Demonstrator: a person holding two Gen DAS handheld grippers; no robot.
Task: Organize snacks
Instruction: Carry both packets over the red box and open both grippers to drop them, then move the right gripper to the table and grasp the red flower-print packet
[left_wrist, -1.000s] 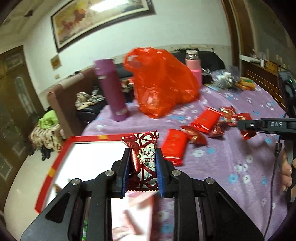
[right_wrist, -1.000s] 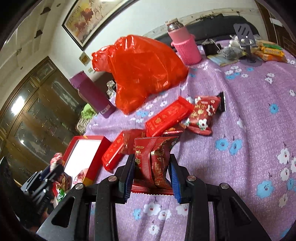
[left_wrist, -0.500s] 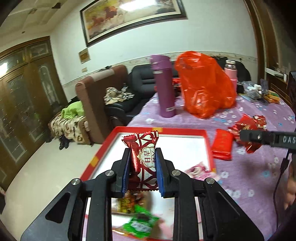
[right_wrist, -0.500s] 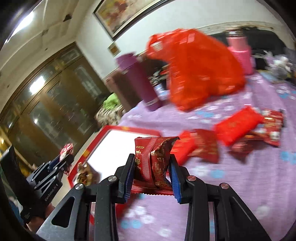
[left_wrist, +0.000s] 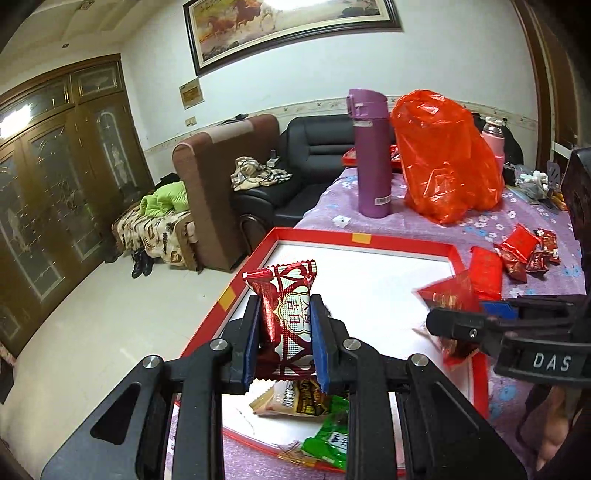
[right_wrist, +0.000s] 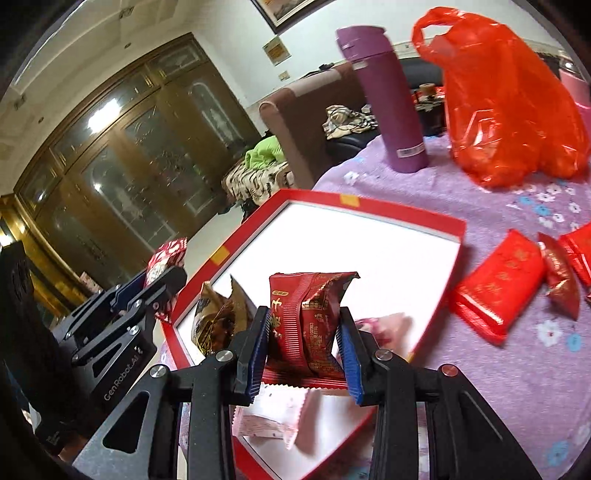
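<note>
Both grippers hold wrapped snacks above the red-rimmed box.

The left gripper (left_wrist: 284, 332) is narrowly closed, its blue pads pinching a red-and-white snack packet (left_wrist: 286, 314) upright between them; beneath it, inside the red box (left_wrist: 364, 236), lie a tan packet (left_wrist: 291, 400) and a green packet (left_wrist: 330, 439). The right gripper (right_wrist: 304, 338) clamps a dark red snack packet (right_wrist: 308, 321) a little wider, over the box's near corner, with a pink packet (right_wrist: 271, 415) just under its pads. Beyond and to the right of both tools, loose red packets (right_wrist: 498, 284) lie on the purple floral tablecloth (right_wrist: 517, 369), well ahead stand a purple flask (left_wrist: 369, 155) and an orange plastic bag (left_wrist: 443, 158).
</note>
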